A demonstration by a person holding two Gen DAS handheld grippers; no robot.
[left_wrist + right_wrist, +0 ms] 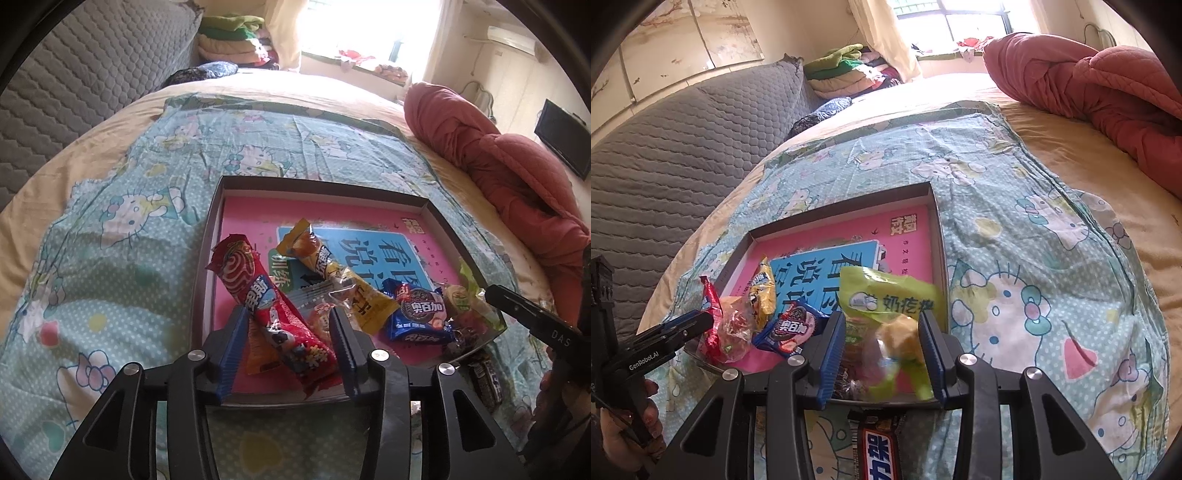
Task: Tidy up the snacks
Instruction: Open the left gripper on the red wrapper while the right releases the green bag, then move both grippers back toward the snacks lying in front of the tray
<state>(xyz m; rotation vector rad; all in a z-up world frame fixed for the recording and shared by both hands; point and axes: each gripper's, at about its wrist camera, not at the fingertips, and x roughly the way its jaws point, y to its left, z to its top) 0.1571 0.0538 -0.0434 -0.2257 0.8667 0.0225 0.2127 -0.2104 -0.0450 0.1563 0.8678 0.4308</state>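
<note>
A shallow tray point(325, 186) with a pink printed floor lies on a cartoon-cat cloth on the bed. In it lie a long red packet point(258, 291), a yellow packet point(325, 266), a blue biscuit packet point(417, 314) and a clear candy bag point(735, 332). My left gripper point(288, 325) stands open over the tray's near edge, with the red packet lying between its jaws. My right gripper point(882, 328) is shut on a green packet point(886, 295), which stands up over the tray's near right corner. A dark chocolate bar point(879, 450) lies on the cloth just outside the tray.
A bunched red quilt point(498, 166) fills the bed's right side. A grey quilted headboard point(74, 74) rises on the left, with folded clothes point(236, 40) stacked beyond it. A hand point(624, 424) holds the left gripper's handle.
</note>
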